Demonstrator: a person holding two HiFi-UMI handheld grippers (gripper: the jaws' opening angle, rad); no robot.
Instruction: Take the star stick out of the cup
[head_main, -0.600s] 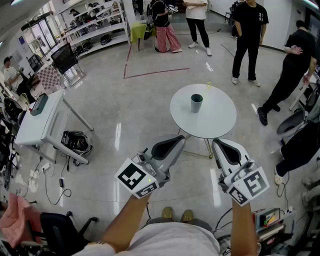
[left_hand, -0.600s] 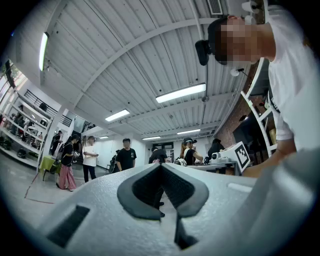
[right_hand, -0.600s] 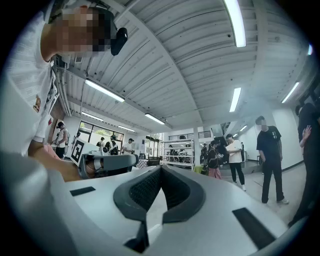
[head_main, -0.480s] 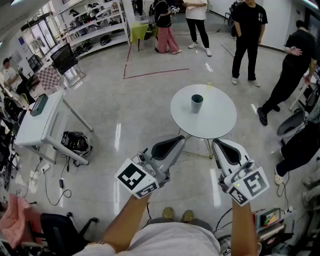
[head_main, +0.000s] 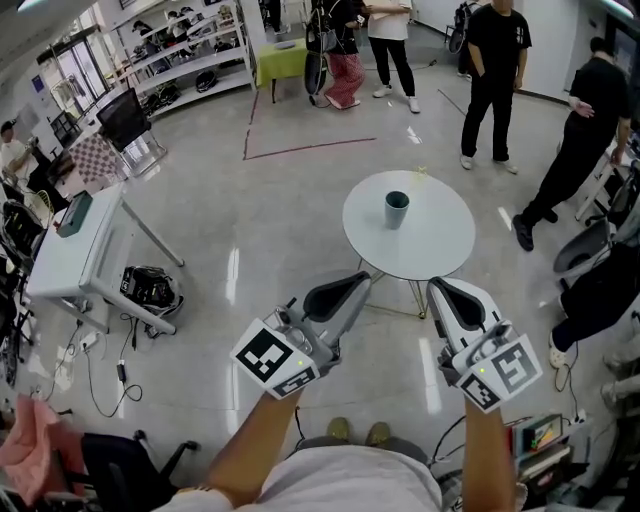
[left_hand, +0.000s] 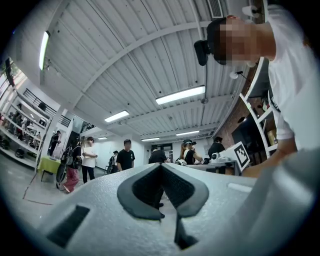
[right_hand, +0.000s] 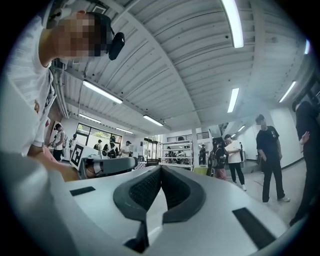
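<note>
Round table (head_main: 430, 245) bears the cup (head_main: 396, 209); left gripper (head_main: 352, 285) and right gripper (head_main: 442, 291) jaws (empty) pressed together.

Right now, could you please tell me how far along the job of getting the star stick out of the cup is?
Done: nothing yet; the cup stands on the round table, well ahead of both grippers. In hand: nothing; the left gripper and right gripper are shut and empty. Left: walk up, grip the stick, which is too small to make out here, and lift it clear.
</note>
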